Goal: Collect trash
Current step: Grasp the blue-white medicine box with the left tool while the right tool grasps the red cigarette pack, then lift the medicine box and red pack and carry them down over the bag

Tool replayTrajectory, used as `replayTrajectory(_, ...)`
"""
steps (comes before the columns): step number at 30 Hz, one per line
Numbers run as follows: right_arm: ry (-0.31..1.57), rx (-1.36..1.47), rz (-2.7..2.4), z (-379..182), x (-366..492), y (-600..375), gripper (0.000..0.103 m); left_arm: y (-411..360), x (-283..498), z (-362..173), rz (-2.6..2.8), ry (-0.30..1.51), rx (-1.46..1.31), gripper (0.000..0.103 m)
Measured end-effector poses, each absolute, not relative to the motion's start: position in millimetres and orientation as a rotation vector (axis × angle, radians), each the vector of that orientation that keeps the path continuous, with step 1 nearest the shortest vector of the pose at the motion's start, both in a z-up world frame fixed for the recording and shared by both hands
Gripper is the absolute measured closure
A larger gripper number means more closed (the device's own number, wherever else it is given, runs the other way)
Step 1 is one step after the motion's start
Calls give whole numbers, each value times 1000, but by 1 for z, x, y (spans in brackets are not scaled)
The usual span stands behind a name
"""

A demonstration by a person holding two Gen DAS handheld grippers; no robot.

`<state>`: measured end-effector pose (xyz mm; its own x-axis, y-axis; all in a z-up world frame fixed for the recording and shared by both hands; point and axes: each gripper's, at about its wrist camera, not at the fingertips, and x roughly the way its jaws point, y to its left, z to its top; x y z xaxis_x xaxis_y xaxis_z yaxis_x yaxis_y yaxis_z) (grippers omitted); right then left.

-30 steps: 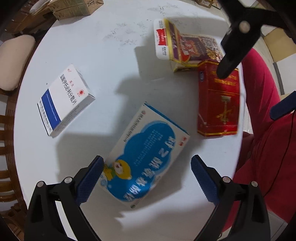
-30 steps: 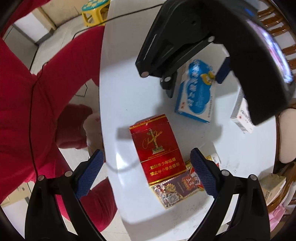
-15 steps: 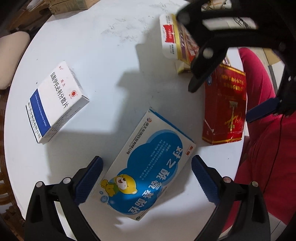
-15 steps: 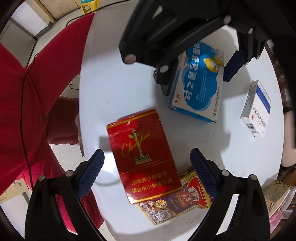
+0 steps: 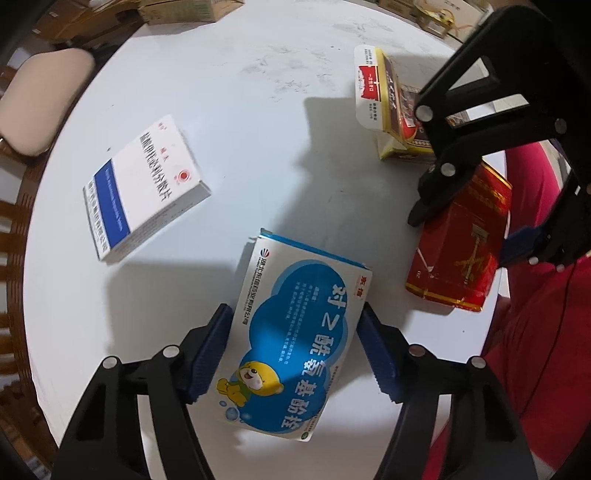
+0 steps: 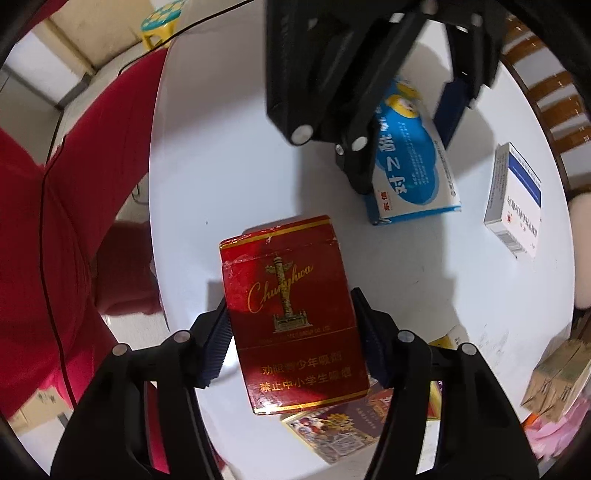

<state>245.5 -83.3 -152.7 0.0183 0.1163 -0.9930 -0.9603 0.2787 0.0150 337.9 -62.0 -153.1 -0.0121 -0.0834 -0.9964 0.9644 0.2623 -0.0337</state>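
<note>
Overhead, both tongs are closing on boxes atop a scuffed round white table [image 5: 229, 74], cartons [image 5: 184, 11] beyond.

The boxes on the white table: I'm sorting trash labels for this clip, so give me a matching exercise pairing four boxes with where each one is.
Things:
1. red cigarette pack
2. blue cartoon-bear box
3. white box with blue band
4. yellow-edged box

Places:
A. lying alone, no gripper at it
B. between the right gripper pads, jaws closing
C. partly under the red pack's far end
D. between the left gripper pads, jaws closing

Pairs: 1-B, 2-D, 3-A, 4-C
</note>
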Motion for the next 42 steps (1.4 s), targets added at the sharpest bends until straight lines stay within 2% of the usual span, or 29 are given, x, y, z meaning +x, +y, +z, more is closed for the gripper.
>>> replayTrajectory(18, 1005, -418, 556, -100, 222, -128, 43, 14, 299, -117, -585, 1147, 557, 38)
replayTrajectory(31, 877, -308, 395, -41, 167, -128, 43, 32, 240, -56, -448, 1028, 391, 38)
replayTrajectory(42, 805, -252, 352, -14, 99, -129, 43, 20, 155, -43, -495, 959, 347, 38)
